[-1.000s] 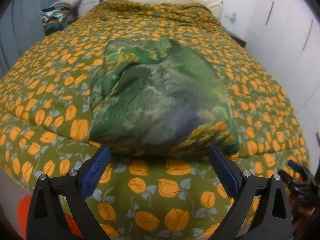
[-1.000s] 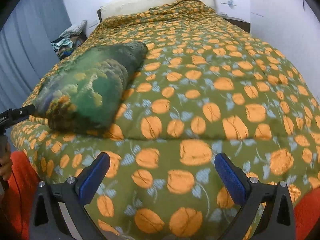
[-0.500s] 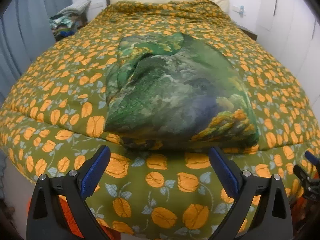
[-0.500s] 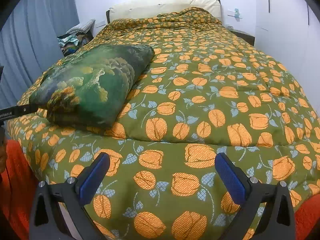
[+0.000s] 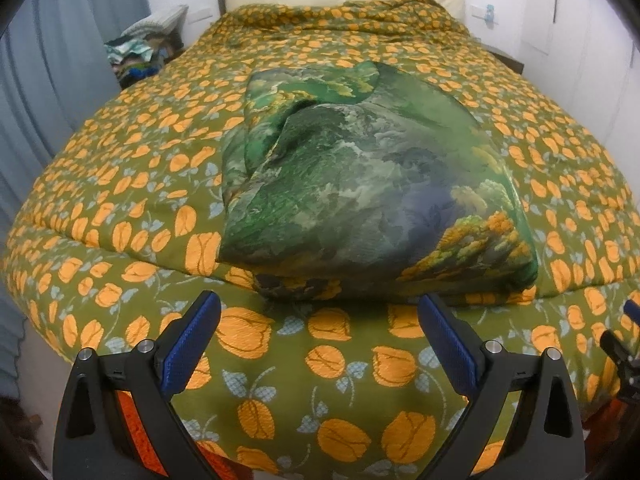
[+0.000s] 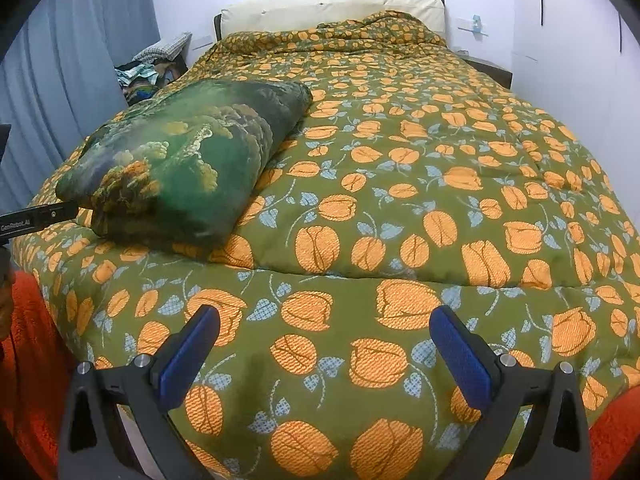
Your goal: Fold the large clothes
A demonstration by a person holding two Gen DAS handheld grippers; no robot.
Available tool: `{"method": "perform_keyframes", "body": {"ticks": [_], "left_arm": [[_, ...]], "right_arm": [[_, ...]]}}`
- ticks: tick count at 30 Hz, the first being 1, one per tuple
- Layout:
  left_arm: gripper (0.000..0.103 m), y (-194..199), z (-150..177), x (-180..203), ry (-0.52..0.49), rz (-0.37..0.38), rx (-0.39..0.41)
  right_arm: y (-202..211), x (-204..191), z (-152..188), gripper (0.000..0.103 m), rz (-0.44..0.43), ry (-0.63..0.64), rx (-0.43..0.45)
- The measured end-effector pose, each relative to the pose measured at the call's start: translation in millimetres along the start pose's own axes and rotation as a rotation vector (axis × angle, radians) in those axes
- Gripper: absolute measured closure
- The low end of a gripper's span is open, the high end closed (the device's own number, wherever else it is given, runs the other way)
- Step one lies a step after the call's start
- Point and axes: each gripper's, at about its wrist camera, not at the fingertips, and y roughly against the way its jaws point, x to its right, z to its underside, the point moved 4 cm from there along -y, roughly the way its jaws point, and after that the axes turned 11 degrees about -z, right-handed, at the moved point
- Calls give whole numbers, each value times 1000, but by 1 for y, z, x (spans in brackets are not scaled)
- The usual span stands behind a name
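Since the green landscape-print garment (image 5: 360, 184) already lies as a compact folded bundle near the foot edge of the bed (image 5: 120, 168), toward its left corner, the folding looks finished or nearly so. Both tools hang off the foot edge, touching nothing: the left gripper (image 5: 320, 328) faces the bundle with jaws spread wide, and the right gripper (image 6: 324, 336), equally spread, faces bare quilt beside it, apparently to leave the fold undisturbed.

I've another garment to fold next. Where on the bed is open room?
The bedspread is bare from the folded green cloth across to the wall side, and up to the pillow. A narrow strip lies left of the cloth. Crowded only at the near-left corner, where the cloth lies.
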Motion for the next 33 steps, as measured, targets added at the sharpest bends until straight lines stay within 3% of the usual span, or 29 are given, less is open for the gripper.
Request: {"method": "perform_keyframes", "body": {"ticks": [7, 33], "left_arm": [[4, 1, 0, 1, -5, -16, 6], [4, -5, 5, 7, -37, -47, -6]], "right_arm": [[9, -1, -2, 0, -39, 20, 37], [1, -10, 3, 0, -100, 25, 7]]}}
